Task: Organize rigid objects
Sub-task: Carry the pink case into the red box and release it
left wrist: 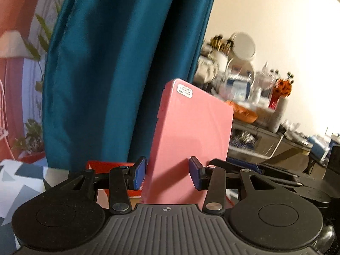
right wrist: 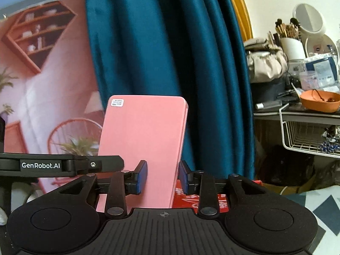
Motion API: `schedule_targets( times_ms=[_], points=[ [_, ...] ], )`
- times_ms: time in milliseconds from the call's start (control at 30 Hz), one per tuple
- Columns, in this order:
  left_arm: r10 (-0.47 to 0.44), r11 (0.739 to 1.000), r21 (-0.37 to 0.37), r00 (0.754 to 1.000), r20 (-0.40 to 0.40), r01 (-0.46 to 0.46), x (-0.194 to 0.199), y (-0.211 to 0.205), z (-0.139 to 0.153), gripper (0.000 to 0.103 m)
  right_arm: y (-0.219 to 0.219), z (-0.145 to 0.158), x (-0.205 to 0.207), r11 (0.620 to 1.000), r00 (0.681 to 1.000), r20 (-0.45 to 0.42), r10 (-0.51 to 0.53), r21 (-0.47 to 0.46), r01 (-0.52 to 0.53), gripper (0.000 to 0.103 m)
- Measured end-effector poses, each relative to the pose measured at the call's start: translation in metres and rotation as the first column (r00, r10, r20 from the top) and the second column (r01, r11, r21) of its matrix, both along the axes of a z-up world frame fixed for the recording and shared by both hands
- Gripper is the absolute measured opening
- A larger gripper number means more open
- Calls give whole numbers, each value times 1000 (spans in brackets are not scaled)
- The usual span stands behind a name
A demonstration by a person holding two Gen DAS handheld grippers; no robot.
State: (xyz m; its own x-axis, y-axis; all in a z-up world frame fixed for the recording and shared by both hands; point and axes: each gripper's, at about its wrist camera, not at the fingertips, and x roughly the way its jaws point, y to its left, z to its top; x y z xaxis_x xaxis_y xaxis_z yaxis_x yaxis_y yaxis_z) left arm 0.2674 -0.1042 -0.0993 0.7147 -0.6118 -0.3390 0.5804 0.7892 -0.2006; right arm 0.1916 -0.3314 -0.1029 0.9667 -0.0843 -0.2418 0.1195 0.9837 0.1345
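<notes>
One pink tablet case (left wrist: 191, 140) stands upright between the two claws, its lower edge hidden behind each claw's black body in both views, so what it rests on cannot be seen. A small white sticker (left wrist: 184, 91) sits at one top corner; its print is too small to read.

In the left wrist view, the left claw (left wrist: 167, 173) has its two blue pads on either side of the case. The left pad (left wrist: 139, 173) lies against the case's edge, while the right pad (left wrist: 194, 173) overlaps the pink face, and whether it grips cannot be told.

In the right wrist view, the right claw (right wrist: 163, 177) is clenched on the case (right wrist: 142, 148), both pads pressed to its sides. The other tool's black arm, marked GenRobot.AI (right wrist: 40, 165), enters from the left.

A red box (right wrist: 187, 197) shows partly behind the case. A teal curtain (right wrist: 165, 53) hangs behind. One orange bowl (right wrist: 319, 101) sits on a cluttered, blurred shelf at the right.
</notes>
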Motion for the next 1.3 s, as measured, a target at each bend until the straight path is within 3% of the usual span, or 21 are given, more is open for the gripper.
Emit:
schedule_targets(
  times_ms=[133,367,667,900,1167,1233,1300],
  points=[
    [11,1000,24,995,-97,-9,21,-4,-30,46,-15,-26,29,1000,997,-78,-1,13,2,30],
    [3,999,44,958,-288,10,53,-9,-82,46,-30,-77,55,998,974,-226,-3,62,17,31],
    [25,993,117,928,-373,21,74,-20,-108,46,-37,-111,64,983,933,-359,-21,165,86,32],
    [43,986,164,934,-354,16,71,-22,-114,45,-31,-114,66,980,918,-392,-51,155,121,31],
    [75,978,209,971,-226,-27,49,-7,-91,46,-19,-101,44,985,935,-340,-97,105,140,40],
    [89,975,217,977,-192,-47,40,-2,-84,51,-13,-94,34,988,944,-313,-101,81,133,51],
    [111,972,224,981,-156,-75,29,5,-77,70,-7,-86,25,991,952,-289,-105,49,124,59]
  ],
)
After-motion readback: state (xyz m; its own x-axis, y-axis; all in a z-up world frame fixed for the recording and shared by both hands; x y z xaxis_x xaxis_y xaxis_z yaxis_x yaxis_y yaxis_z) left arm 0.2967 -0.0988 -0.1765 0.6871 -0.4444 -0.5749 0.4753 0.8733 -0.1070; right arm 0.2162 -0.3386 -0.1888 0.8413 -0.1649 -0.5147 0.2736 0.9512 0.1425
